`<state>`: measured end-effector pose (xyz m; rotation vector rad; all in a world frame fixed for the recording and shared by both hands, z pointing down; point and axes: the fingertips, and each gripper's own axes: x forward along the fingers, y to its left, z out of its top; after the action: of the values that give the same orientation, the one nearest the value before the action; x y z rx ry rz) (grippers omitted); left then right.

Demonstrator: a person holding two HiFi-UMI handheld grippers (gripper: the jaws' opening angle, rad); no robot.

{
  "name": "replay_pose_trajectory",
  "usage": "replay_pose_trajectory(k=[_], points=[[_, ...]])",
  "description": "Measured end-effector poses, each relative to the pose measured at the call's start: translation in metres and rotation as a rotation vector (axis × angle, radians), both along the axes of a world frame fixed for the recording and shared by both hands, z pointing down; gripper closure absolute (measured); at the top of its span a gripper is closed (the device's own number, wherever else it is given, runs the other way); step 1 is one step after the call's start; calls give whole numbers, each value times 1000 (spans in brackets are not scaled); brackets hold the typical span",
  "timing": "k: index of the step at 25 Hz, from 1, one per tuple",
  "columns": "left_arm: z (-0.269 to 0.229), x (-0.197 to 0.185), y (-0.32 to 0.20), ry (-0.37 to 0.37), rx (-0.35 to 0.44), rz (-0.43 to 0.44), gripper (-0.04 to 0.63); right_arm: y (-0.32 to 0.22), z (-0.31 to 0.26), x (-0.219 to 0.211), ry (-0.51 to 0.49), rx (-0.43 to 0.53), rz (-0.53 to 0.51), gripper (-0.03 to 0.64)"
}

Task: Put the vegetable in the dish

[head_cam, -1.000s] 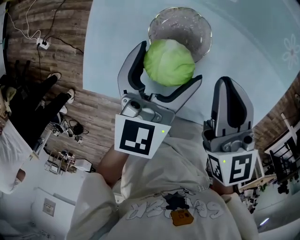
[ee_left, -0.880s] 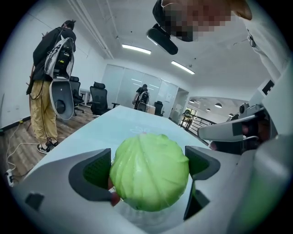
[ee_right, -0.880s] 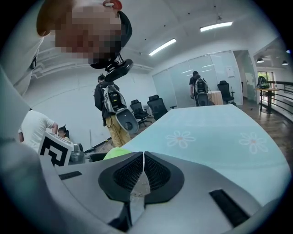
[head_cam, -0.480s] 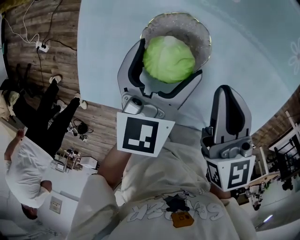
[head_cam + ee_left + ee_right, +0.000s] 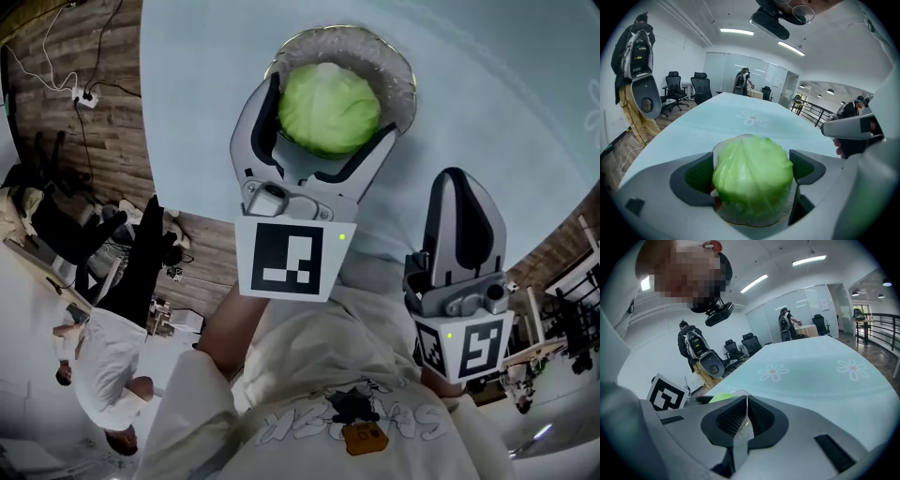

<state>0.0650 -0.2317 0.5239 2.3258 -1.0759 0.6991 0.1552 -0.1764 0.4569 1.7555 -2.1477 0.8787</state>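
The left claw (image 5: pixel 333 108) is gripping the green cabbage (image 5: pixel 328 114) between widely spread jaws, holding it right over the glass dish (image 5: pixel 405 80). The dish's rim is showing around and beneath the cabbage, but whether the cabbage is touching the dish's bottom cannot be told. The dish is sitting near the near edge of the desk (image 5: pixel 497 103), toward its left corner. The right claw (image 5: pixel 459 183) is hovering by that edge, right of the dish, jaws pressed together, gripping nothing. Office chairs (image 5: pixel 701 89) are standing off the desk's left edge.
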Motion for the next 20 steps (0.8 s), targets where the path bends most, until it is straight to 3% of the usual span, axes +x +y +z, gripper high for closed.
replay_pose_trajectory(k=[3,5,16,20], points=[[1,0,2,6,1,-19,86,8,4,4,-4,-6,4,591],[-9,1,0,22,40,-20,132,11,6,4,-6,-9,1,591],[-53,3,0,46,104,-10,132,6,-20,8,7,37,-8,591],[-72,-4,12,51,120,-20,167,12,-38,10,22,80,1,591]])
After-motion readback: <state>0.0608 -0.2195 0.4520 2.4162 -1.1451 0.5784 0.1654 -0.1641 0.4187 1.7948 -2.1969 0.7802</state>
